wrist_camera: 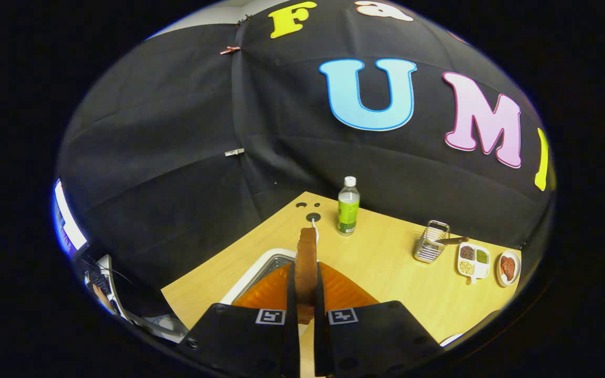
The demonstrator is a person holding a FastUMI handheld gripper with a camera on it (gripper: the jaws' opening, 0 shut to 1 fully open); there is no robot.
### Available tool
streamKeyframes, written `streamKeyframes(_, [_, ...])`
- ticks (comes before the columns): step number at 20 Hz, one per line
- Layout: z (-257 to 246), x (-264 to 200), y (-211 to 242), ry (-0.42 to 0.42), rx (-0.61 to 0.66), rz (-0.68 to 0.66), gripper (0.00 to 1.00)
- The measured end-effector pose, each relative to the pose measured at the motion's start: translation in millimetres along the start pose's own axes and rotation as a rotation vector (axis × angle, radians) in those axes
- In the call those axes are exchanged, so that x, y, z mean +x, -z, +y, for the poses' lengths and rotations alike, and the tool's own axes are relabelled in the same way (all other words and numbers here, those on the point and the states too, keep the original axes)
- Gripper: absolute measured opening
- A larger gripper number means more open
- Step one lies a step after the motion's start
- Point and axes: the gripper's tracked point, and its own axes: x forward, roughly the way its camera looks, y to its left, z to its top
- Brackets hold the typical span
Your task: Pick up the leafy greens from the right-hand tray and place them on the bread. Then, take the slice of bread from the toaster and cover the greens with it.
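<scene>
— What could go wrong from here?

— I've got the slice of bread (306, 262) on edge, pinched low down, most of it standing tall ahead of my fingers. Tilt too fast and it could pivot or slip out over the toaster (260, 270), which sits just beyond my fingers in the lower middle of the frame.

— And the gripper (306, 294)?

— Nearly closed, both fingers pressing the slice's faces. The water bottle (348, 206) stands further back on the worktop (386, 262), centre frame; clear of my path, I judge
</scene>
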Motion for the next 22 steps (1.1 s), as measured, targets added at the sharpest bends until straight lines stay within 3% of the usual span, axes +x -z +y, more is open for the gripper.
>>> streamKeyframes(10, [-102.5, -46.3, 66.9, 0.128, 0.182, 0.072, 0.15])
streamKeyframes(22, [-124.5, -59.0, 175.9, 0.127, 0.413, 0.174, 0.15])
